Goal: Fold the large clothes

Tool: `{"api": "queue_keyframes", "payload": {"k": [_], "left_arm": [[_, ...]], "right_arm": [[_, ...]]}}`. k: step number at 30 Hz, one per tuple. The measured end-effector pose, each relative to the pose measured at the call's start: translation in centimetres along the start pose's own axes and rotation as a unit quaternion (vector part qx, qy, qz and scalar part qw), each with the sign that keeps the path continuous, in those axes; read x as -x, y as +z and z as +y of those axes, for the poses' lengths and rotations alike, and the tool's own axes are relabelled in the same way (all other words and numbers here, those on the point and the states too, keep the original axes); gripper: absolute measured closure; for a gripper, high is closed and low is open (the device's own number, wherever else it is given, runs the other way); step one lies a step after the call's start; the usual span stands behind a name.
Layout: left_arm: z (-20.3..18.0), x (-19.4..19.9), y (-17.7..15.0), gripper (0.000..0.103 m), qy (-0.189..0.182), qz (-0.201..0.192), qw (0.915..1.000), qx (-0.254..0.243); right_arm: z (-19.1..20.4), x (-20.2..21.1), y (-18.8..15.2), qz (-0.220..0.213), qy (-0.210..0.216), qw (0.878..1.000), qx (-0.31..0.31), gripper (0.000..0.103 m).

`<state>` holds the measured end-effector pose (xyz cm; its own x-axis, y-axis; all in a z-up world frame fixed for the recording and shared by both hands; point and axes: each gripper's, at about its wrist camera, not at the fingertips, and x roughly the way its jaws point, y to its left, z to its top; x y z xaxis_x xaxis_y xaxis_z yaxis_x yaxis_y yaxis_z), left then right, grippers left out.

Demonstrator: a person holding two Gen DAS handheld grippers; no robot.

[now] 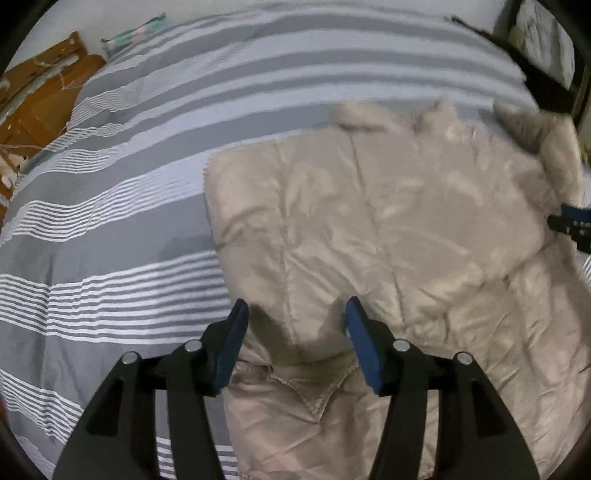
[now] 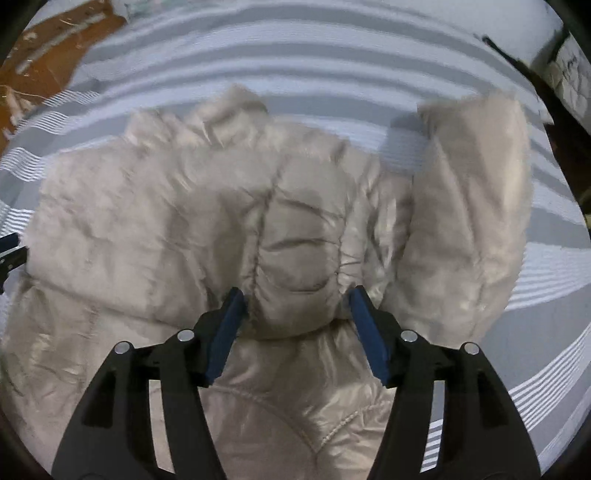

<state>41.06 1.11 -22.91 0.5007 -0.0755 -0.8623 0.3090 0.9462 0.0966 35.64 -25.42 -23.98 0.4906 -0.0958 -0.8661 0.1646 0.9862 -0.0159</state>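
Observation:
A beige quilted puffer jacket (image 1: pixel 388 221) lies spread on a grey and white striped bedspread (image 1: pixel 110 229). My left gripper (image 1: pixel 295 332) hovers over the jacket's near left part. Its blue pads stand apart over a folded hem edge and do not touch it. In the right wrist view the jacket (image 2: pixel 147 229) fills the middle, with one sleeve (image 2: pixel 472 206) lying out to the right. My right gripper (image 2: pixel 295 306) is open. A puffy fold of the jacket bulges up between its pads and reaches close to both. A bit of the right gripper's body shows at the left wrist view's right edge.
Brown cardboard (image 1: pixel 44 96) lies past the bedspread's far left edge, with a small folded teal patterned cloth (image 1: pixel 136 33) beside it. A black strap (image 1: pixel 535 77) runs along the far right corner. Striped bedspread (image 2: pixel 554 314) shows bare to the jacket's right and beyond it.

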Motion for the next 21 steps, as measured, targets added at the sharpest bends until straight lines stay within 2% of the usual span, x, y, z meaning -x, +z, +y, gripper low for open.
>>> {"api": "queue_keyframes", "payload": {"k": [2,7,9,11,14,16,18,21], "left_arm": [[-0.3,-0.6,-0.1,0.048,0.006,0.002,1.0,-0.005],[0.4,0.1,0.0,0.046,-0.001,-0.008,0.9998,0.017],[0.8,1.4,0.0,0.038,-0.005,-0.026,0.9993,0.027],[1.4,2.3,0.1,0.027,-0.004,-0.044,0.9985,0.033],[1.5,3.7,0.9,0.026,-0.003,-0.062,0.9973,0.039],[1.3,4.2,1.6,0.02,0.005,-0.07,0.9968,0.039],[1.2,4.3,2.2,0.019,0.013,-0.074,0.9964,0.038],[1.5,4.0,2.8,0.018,-0.001,-0.074,0.9958,0.053]], "right_arm": [[0.1,-0.8,-0.2,0.0,-0.008,1.0,0.002,0.032],[-1.2,-0.7,-0.5,0.004,0.031,0.999,-0.039,0.031],[-1.8,1.1,-0.3,-0.013,0.052,0.997,-0.056,0.031],[-2.3,4.0,0.0,-0.049,0.063,0.995,-0.055,0.028],[-3.4,7.7,0.6,-0.088,0.052,0.994,-0.04,0.022],[-5.0,9.3,1.1,-0.106,0.038,0.993,-0.041,0.021],[-7.4,10.7,1.5,-0.119,0.023,0.991,-0.059,0.02],[-10.6,11.8,1.6,-0.131,0.003,0.988,-0.086,0.017]]}}
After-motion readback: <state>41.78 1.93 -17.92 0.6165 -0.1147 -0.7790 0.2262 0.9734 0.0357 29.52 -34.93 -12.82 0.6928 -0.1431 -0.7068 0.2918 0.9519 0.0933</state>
